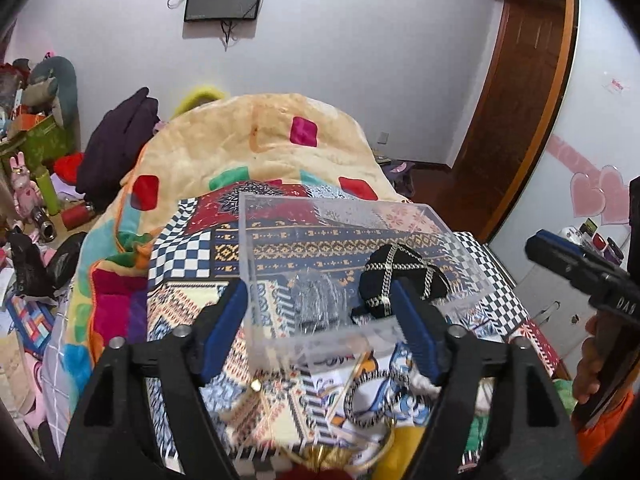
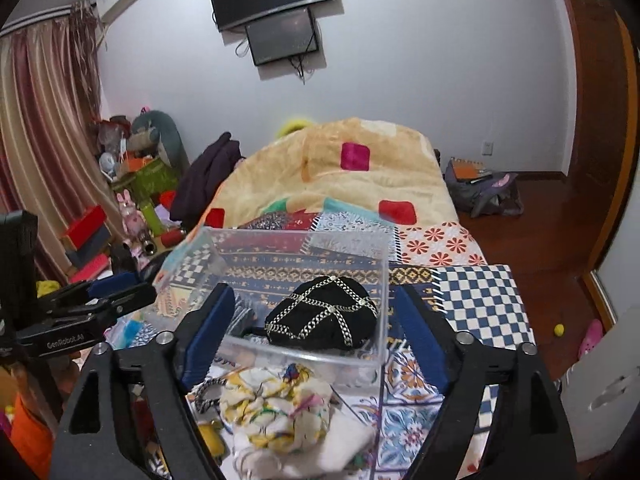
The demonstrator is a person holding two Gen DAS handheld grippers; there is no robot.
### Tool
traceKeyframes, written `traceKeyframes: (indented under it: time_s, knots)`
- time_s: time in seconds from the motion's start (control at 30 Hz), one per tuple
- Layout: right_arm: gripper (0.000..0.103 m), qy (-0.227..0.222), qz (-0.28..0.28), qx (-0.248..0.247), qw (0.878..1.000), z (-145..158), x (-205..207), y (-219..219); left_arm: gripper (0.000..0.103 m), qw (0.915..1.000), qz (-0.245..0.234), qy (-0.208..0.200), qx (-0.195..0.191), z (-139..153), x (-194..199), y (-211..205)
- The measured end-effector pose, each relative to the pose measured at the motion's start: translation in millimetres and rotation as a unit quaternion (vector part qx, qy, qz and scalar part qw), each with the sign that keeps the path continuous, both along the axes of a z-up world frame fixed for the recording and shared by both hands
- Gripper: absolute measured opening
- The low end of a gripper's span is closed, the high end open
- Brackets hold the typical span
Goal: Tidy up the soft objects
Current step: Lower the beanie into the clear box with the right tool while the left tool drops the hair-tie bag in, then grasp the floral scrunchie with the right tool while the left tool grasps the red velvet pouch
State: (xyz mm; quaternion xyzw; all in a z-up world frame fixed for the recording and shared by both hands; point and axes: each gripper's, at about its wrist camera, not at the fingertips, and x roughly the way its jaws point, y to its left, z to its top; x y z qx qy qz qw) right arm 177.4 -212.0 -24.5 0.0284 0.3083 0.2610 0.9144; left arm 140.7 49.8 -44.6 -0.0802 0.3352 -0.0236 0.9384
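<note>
On the bed's patterned quilt (image 2: 472, 296), our clear box (image 2: 280, 240) already holds the black chained cap (image 2: 324, 316). The floral cloth (image 2: 276, 412) lies bunched just before its near wall. Both grippers, left (image 1: 320, 328) and right (image 2: 316, 344), hover with jaws spread, holding nothing. We judge it best to pinch the cloth's middle and lift it clear of the rim.

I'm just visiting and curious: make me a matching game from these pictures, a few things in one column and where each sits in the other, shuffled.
Things:
1. black cap with chain trim
2. white patterned cloth
3. dark screens
4. clear plastic box

Places:
a. mounted on the far wall
b. standing on the patterned bedspread
c. inside the clear box
d. on the bed in front of the box, nearest the camera

Pairs: 1-c, 2-d, 3-a, 4-b
</note>
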Motion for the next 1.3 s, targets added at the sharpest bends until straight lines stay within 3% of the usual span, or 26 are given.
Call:
traceKeyframes:
  time_s: [0.23,0.5,0.73,0.93,1.07,1.17,1.3]
  knots:
    - [0.082,0.019,0.012,-0.009,1.000,-16,-22,-3,0.089,0.9997,-0.005,0.006,0.021,-12,-40,-11]
    - [0.082,0.065,0.036,-0.034,0.997,-57,-37,8,0.090,0.9980,-0.015,0.054,0.029,-47,-68,-22]
    - [0.081,0.088,0.050,-0.029,0.994,-71,-35,13,0.090,0.9951,-0.014,0.093,0.028,-76,-79,-22]
    - [0.060,0.095,0.056,-0.030,0.993,-78,-34,19,0.087,0.9935,-0.007,0.112,0.019,-95,-89,-20]
    - [0.036,0.100,0.055,-0.028,0.993,-82,-33,20,0.071,0.9935,-0.006,0.106,0.041,-96,-93,-24]
    - [0.025,0.097,0.060,-0.020,0.993,-80,-34,19,0.062,0.9943,-0.007,0.099,0.039,-95,-93,-24]
    - [0.018,0.078,0.060,-0.014,0.995,-70,-40,17,0.046,0.9951,-0.007,0.090,0.040,-89,-94,-22]
